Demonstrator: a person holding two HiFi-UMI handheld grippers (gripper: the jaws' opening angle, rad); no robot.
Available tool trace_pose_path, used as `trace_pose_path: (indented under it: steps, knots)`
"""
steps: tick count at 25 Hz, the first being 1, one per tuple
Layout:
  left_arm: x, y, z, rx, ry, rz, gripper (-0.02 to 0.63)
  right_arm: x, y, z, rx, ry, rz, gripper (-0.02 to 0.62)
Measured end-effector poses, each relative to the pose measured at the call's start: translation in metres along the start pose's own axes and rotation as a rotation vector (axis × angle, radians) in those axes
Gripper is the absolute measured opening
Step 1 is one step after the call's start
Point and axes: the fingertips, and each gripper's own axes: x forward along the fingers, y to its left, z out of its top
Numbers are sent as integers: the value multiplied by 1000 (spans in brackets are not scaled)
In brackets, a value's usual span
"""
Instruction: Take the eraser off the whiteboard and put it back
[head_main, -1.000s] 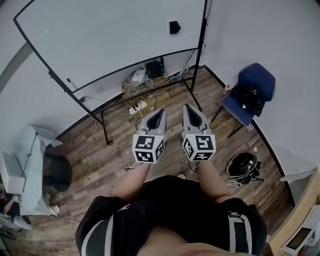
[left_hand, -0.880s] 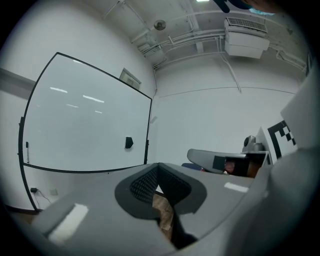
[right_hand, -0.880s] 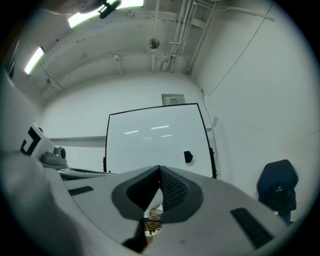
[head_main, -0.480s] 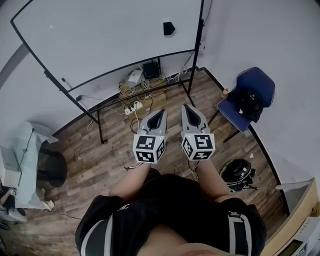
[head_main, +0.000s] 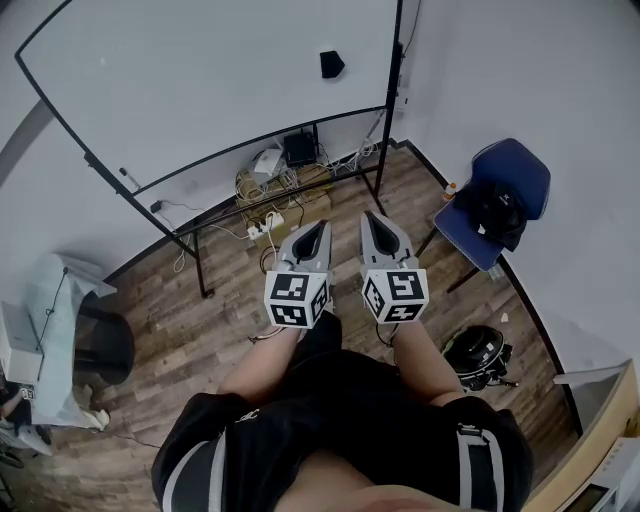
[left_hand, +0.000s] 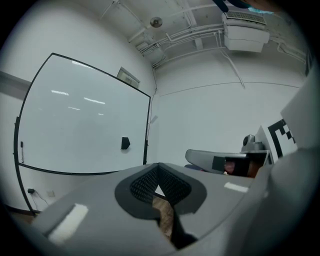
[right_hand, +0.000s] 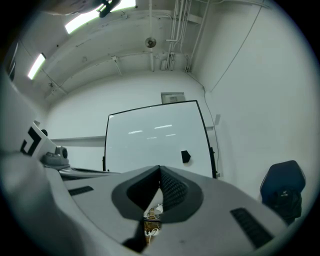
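Eraser (head_main: 331, 64) and grippers are well apart. The small black block clings to the whiteboard (head_main: 200, 80) near the board's right edge, at about two o'clock on the white surface, clear of the black frame. Nothing touches it.

The person stands back on the wooden floor (head_main: 200, 320), facing the board, with both grippers held out level and side by side. Seen from the head view, the eraser lies at roughly twelve o'clock from the left gripper (head_main: 321, 225) and eleven o'clock from the right gripper (head_main: 370, 215), with open floor and the board's stand between them.

In the left gripper view the left gripper (left_hand: 158, 169) has its ribbed pads (left_hand: 172, 185) meeting at the tip, with nothing held; the eraser (left_hand: 125, 143) shows far off at ten o'clock from the tip. In the right gripper view the right gripper (right_hand: 160, 172) is likewise pressed closed and empty, and the eraser (right_hand: 185, 156) shows at about two o'clock from its tip, small against the whiteboard (right_hand: 150, 145).

Under the board, at twelve o'clock from the grippers, sits a tangle of cables and a power strip (head_main: 272, 195). A blue chair (head_main: 520, 170) stands by the wall at two o'clock with a black bag (head_main: 495, 208) on its seat.
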Motion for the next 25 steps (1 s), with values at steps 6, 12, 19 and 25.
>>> trace_pose_path:
  steps: [6,12,19,25]
  knots:
    - [36,13,3,-8,-21,-20,9,30,-22,-4,-19,8,-14,6]
    - [79,47,6,-30,-25,-23,9,80,-43,-6,-31,17,-29,6]
    - [132,84,9,-68,-13,-29,9,142,-63,-5,-37,26,-31,6]
    - [168,122,18,-81,-14,-23,9,193,-72,-5,-49,33,-34,6]
